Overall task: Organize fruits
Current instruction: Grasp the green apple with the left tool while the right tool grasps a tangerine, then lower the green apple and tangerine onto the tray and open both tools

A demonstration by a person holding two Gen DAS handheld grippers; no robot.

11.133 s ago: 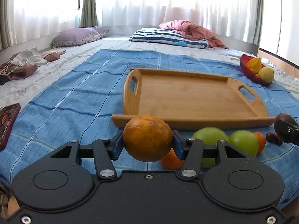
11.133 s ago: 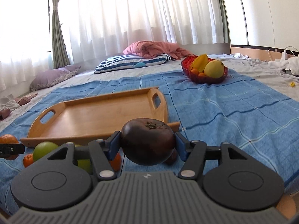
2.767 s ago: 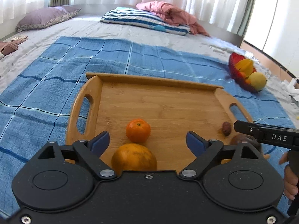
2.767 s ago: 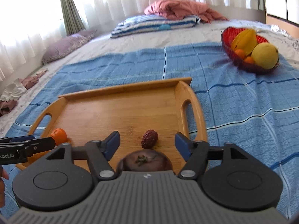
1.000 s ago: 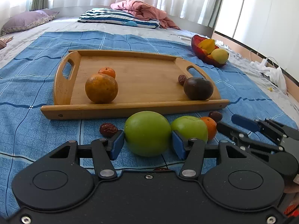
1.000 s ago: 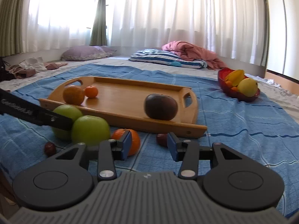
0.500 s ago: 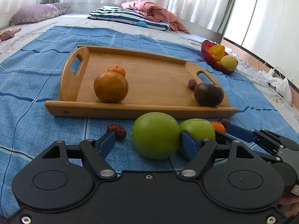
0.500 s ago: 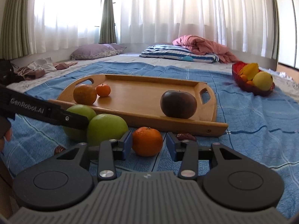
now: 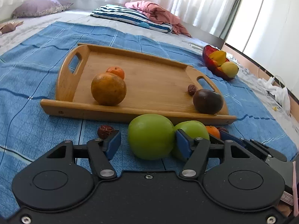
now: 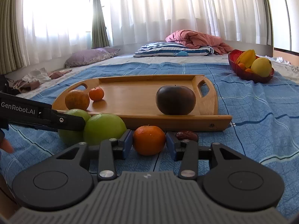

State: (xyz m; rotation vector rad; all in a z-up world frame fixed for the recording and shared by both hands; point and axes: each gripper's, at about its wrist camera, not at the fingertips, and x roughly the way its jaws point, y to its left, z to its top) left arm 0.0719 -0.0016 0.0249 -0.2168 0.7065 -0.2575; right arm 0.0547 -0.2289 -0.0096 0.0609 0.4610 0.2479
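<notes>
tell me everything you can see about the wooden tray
The wooden tray is a light, bamboo-looking board with a raised rim and a cut-out handle at each end. It lies flat on the blue blanket. On it rest a large orange with a small tangerine just behind it near one handle, and a dark round fruit beside a small red date near the other. Neither gripper touches it; more fruit lies on the blanket in front of its near rim.

Sunlit white curtains (image 10: 168,13) hang behind a bed (image 9: 46,24) spread with a blue blanket (image 10: 261,112).
</notes>
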